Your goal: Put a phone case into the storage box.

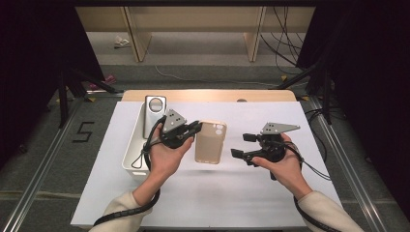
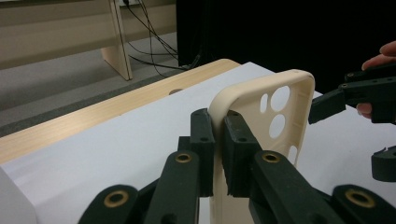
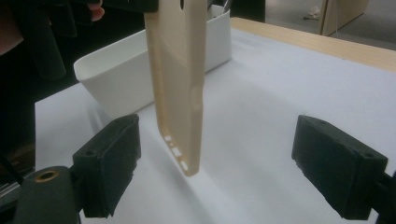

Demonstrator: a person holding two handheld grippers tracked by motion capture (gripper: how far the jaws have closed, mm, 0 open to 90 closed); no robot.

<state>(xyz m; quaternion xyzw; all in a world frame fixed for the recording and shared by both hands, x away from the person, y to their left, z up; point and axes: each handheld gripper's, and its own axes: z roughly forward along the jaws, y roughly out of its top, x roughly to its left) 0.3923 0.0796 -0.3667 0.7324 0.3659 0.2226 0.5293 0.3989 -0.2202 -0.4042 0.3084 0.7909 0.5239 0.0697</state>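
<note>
While the beige phone case [image 1: 209, 142] is pinched at its edge by the closed left gripper [image 2: 218, 140], it is held above the table just right of the white bin [image 1: 131, 151], its camera cut-outs visible. Inside that bin a silver phone [image 1: 154, 116] is seen, and the right gripper [image 3: 217, 165] is spread wide, clear of the case.

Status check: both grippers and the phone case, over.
Left gripper shut on beige phone case, held off the table. Right gripper open, jaws either side of the case, not touching. White bin at left; nothing blocking.
</note>
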